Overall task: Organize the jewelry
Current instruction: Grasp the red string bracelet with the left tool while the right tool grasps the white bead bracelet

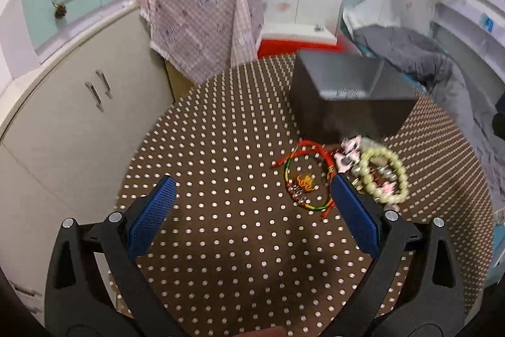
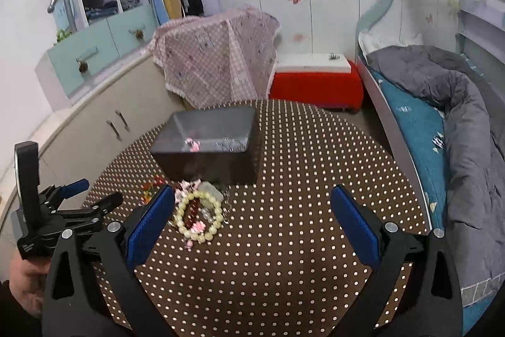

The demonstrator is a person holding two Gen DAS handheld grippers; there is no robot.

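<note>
A pile of jewelry lies on the brown dotted tablecloth (image 1: 221,210) in front of a dark grey open box (image 1: 347,93). In the left wrist view I see a red, green and yellow cord bracelet (image 1: 306,176), a pale green bead bracelet (image 1: 383,176) and pink pieces (image 1: 348,152). My left gripper (image 1: 252,188) is open and empty, left of the pile. In the right wrist view the bead bracelet (image 2: 199,217) lies just right of my left fingertip, with the box (image 2: 208,144) behind. My right gripper (image 2: 252,201) is open and empty. The left gripper (image 2: 75,204) shows at the left.
A cream cabinet (image 1: 79,122) stands left of the round table. A pink checked cloth (image 2: 217,59) drapes a chair behind it. A red stool with a white top (image 2: 315,81) sits behind, and a bed with a grey duvet (image 2: 457,116) is on the right.
</note>
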